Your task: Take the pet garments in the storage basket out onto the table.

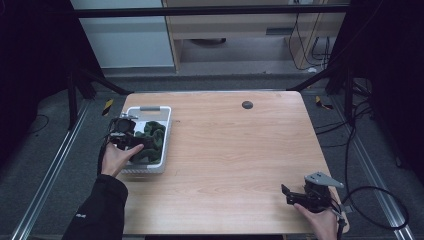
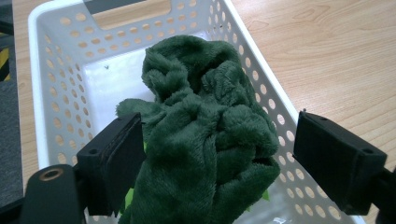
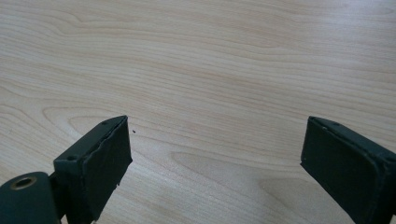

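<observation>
A white perforated basket [image 1: 168, 131] stands at the table's left edge with a crumpled dark green plush cloth [image 1: 153, 136] inside. My left gripper [image 1: 143, 145] reaches into the basket from the left. In the left gripper view it [image 2: 217, 154] is open, its jaws on either side of the cloth [image 2: 205, 126]. The left pad [image 2: 126, 161] touches the fabric and the right pad stands apart from it, above the basket [image 2: 60, 70] wall. My right gripper [image 1: 287, 195] hovers open near the front right corner, with bare wood [image 3: 210, 70] between its jaws [image 3: 215, 158].
A dark round grommet [image 1: 247, 104] sits in the wooden table [image 1: 240, 150] near its far edge. Cables [image 1: 372, 192] trail on the floor to the right. Metal rails [image 1: 55, 165] run along the left side.
</observation>
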`<act>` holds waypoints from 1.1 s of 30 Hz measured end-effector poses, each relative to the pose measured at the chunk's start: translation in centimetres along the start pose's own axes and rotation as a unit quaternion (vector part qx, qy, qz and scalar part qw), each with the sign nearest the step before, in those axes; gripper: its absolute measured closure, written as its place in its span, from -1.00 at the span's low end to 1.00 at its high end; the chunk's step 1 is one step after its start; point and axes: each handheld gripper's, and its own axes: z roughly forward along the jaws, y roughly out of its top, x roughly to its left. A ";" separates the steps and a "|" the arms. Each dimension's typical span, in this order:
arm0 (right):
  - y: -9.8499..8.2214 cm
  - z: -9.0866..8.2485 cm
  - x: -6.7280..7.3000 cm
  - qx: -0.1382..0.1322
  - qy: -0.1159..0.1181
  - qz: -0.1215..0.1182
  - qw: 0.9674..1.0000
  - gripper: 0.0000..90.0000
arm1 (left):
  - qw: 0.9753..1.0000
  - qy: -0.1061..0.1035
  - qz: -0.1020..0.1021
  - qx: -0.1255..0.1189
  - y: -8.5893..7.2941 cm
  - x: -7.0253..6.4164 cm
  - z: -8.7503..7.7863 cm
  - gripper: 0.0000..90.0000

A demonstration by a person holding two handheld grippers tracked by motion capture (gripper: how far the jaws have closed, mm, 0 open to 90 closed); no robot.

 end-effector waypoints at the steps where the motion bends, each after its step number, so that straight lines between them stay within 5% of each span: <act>1: 0.0 0.0 0.0 0.001 -0.001 -0.001 1.000 -0.81 | 1.000 -0.001 0.001 0.002 0.0 0.0 0.1 -0.65; 23: -0.1 0.3 0.1 0.012 0.004 -0.006 1.000 -0.83 | 0.999 0.012 0.003 0.047 0.2 -0.2 2.9 -0.75; 33: -0.1 0.3 0.1 0.013 0.004 -0.006 1.000 -0.83 | 0.997 0.002 -0.005 0.075 -0.2 0.1 4.1 -0.67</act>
